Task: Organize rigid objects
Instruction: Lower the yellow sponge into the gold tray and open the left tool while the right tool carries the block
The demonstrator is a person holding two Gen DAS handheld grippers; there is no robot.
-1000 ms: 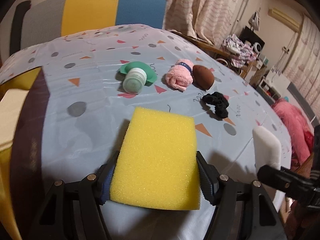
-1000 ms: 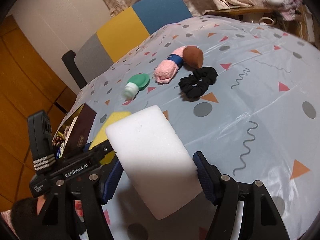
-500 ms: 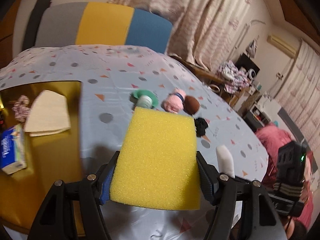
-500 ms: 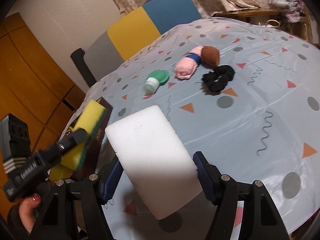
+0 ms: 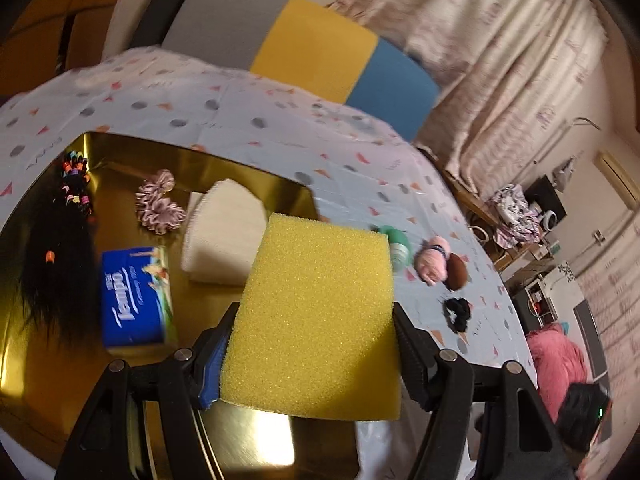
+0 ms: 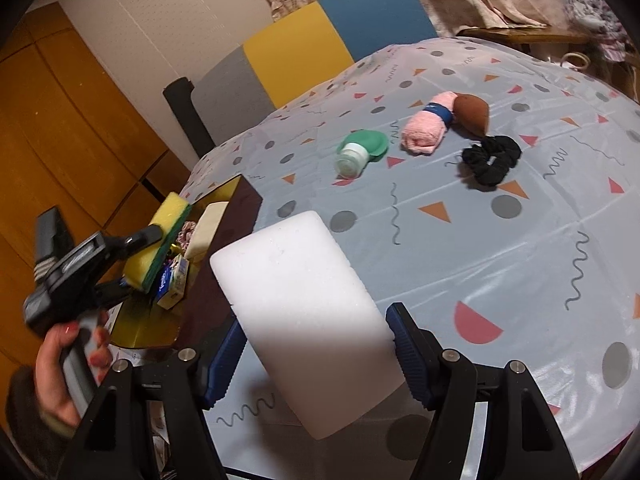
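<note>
Patterned curtains (image 5: 500, 40), grey-yellow-blue chair back (image 5: 304, 52), wooden cabinet doors (image 6: 60, 120), pale wall (image 6: 152, 12)

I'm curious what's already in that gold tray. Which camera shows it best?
The left wrist view: it looks down into the gold tray, showing its contents. The right wrist view shows the tray edge-on, mostly hidden by the left gripper.

Black hand-held gripper (image 5: 308, 344), blue ribbed pads, silver screws; red-painted nails.

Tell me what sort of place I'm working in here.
Probably a lived-in home room, not a lab: a table under a patterned cloth, a tricolour chair behind it, long curtains, and laundry piled by the wall.
</note>
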